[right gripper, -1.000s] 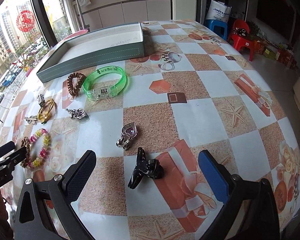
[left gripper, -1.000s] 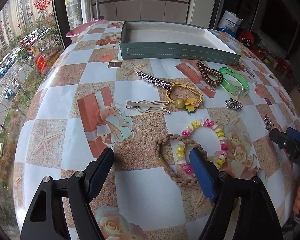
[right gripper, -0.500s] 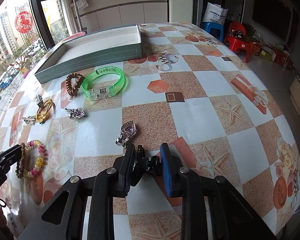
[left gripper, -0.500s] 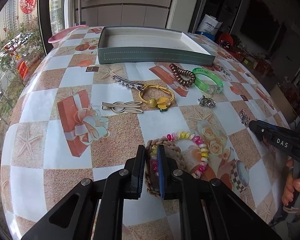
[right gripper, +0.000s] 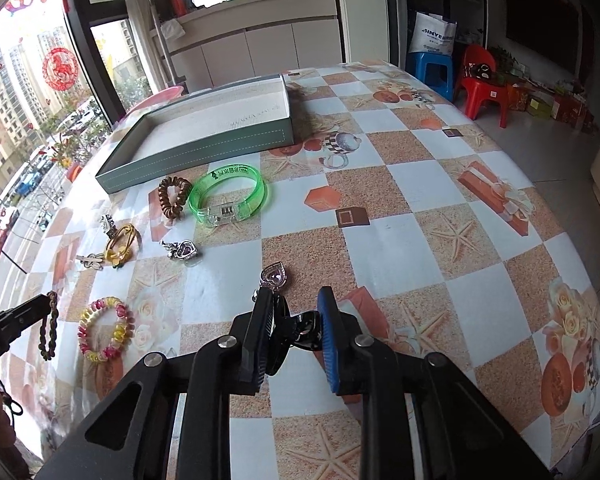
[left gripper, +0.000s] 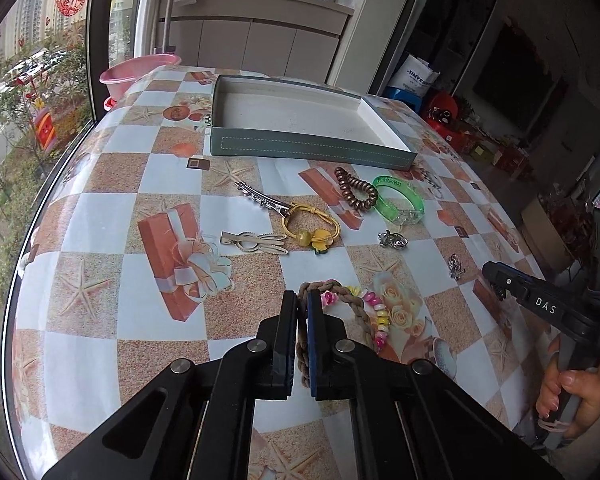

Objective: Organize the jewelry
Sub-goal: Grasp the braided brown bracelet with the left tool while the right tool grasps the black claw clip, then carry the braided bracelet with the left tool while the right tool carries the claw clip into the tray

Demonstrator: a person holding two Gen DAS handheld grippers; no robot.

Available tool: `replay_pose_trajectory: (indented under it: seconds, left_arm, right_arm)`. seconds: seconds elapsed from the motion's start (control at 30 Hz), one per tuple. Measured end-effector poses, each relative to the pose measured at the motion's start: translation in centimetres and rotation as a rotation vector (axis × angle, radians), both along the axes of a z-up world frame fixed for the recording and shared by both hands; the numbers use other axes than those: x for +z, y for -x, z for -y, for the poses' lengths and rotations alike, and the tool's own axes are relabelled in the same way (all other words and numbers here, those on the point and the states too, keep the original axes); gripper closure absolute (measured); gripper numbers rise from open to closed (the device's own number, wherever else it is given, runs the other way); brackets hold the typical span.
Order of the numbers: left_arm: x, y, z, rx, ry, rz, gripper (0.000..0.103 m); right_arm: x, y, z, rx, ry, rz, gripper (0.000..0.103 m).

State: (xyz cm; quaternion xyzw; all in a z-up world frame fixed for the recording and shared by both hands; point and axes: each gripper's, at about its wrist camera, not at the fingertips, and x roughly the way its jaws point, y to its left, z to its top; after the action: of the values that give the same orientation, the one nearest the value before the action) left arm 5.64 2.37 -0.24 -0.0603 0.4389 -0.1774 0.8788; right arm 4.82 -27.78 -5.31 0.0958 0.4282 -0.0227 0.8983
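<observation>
- Left gripper (left gripper: 302, 312): fingers pinched on the braided rope bracelet (left gripper: 356, 304), low centre of the table (left gripper: 100, 216); the beaded bracelet (left gripper: 374, 312) lies at its 3 o'clock.
- Right gripper (right gripper: 296, 320): fingers clamped on the black claw clip (right gripper: 300, 330); the heart pendant (right gripper: 275, 276) lies at its 12 o'clock.
- Green tray (right gripper: 204, 148) sits toward 11 o'clock.

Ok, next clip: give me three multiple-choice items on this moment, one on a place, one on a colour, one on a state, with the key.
1. Where does the coiled brown hair tie lie?
A. inside the box
B. beside the translucent bangle
C. at the right table edge

2. What colour is the translucent bangle?
A. green
B. red
C. blue

3. What is the left gripper doing?
A. open, holding nothing
B. shut on the braided rope bracelet
C. shut on the bangle

Key: 1 B, they lie side by side in front of the box; 2 A, bright green plastic; 3 B, its fingers pinch the braid.
</observation>
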Motion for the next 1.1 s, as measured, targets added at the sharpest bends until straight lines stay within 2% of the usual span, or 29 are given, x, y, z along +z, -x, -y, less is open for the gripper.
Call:
replay_pose_trajectory:
  seconds: [0.17, 0.33, 0.5, 0.7, 0.8, 0.9, 1.0, 1.1]
  left_arm:
    - [3.5, -0.8, -0.1, -0.002, 0.021, 0.034, 0.085]
    - [7.9, -3.0, 0.3, -0.017, 0.041, 0.068, 0.085]
    - [11.7, -6.6, 0.6, -0.019, 0.086, 0.069, 0.085]
    - [15.0, -12.2, 1.2, -0.003, 0.081, 0.113, 0.085]
    - [15.4, -15.7, 1.6, 0.021, 0.070, 0.129, 0.085]
    - [14.5, -19.3, 2.1, 0.036, 0.055, 0.126, 0.085]
    - [12.2, -22.6, 2.9, 0.051, 0.010, 0.104, 0.085]
    - [8.9, -25.4, 3.9, 0.064, -0.059, 0.088, 0.085]
  right_arm:
    - [2.0, -0.6, -0.4, 0.041, -0.028, 0.017, 0.078]
    - [4.9, -2.4, -0.2, 0.097, -0.109, 0.034, 0.078]
    - [8.8, -6.0, 0.2, 0.143, -0.161, 0.048, 0.078]
    - [12.7, -12.3, -0.1, 0.190, -0.172, 0.028, 0.078]
    - [13.7, -16.2, -0.4, 0.206, -0.197, -0.003, 0.078]
    - [13.6, -20.0, -0.8, 0.209, -0.218, -0.036, 0.078]
    - [12.5, -23.4, -1.5, 0.207, -0.210, -0.056, 0.078]
    - [10.1, -26.4, -2.2, 0.198, -0.208, -0.083, 0.078]
